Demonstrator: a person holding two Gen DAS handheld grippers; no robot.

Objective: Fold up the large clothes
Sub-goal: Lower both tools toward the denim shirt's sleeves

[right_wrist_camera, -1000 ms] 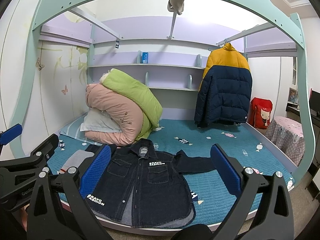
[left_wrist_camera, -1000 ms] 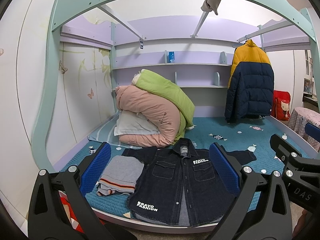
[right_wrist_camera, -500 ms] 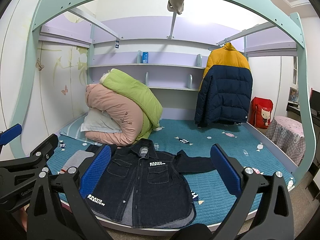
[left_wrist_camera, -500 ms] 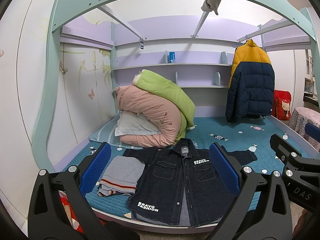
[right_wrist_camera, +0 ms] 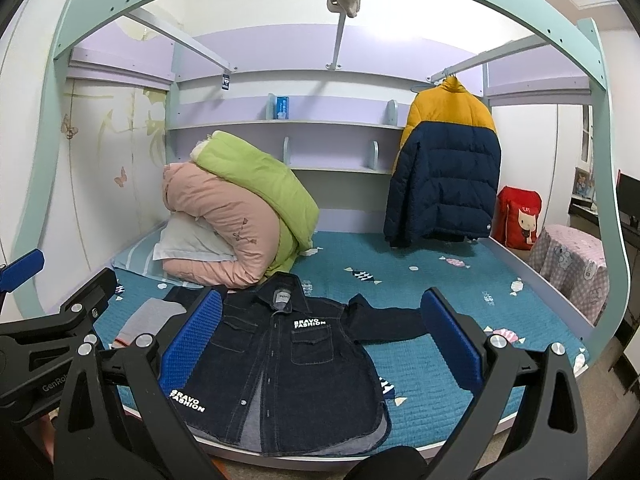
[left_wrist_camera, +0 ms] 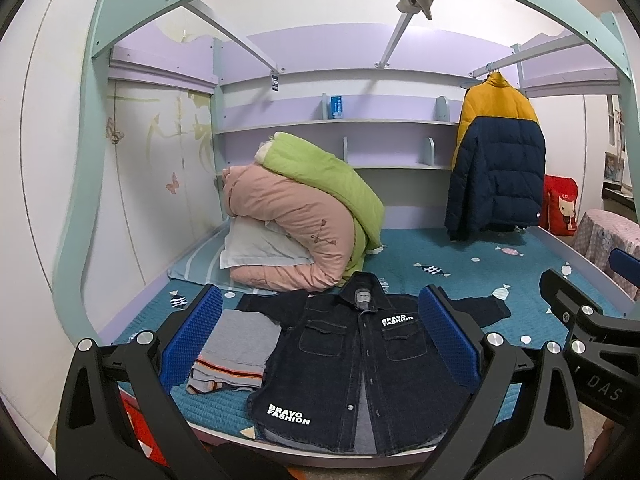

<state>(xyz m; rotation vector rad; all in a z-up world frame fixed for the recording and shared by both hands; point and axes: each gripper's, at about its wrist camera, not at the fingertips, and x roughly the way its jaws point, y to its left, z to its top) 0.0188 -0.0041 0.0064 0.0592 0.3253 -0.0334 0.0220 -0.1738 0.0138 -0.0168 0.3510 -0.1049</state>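
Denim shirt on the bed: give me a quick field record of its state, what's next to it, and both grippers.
garment: denim shirt, laid flat, front up, buttoned, collar toward the bedding pile
sleeve: one sleeve spread out sideways on the teal mattress
hem: at the near edge of the bed
neighbour: folded grey garment beside the shirt
behind: pink quilt and green quilt stacked
hanging: yellow and navy puffer jacket
left gripper: open, holding nothing
right gripper: open, holding nothing
folding: not begun

"BRAVO FASHION" on the denim shirt (left_wrist_camera: 352,364) chest and hem; "DAS" on the right gripper (left_wrist_camera: 600,380); "GenRo…" on the left gripper (right_wrist_camera: 48,384).
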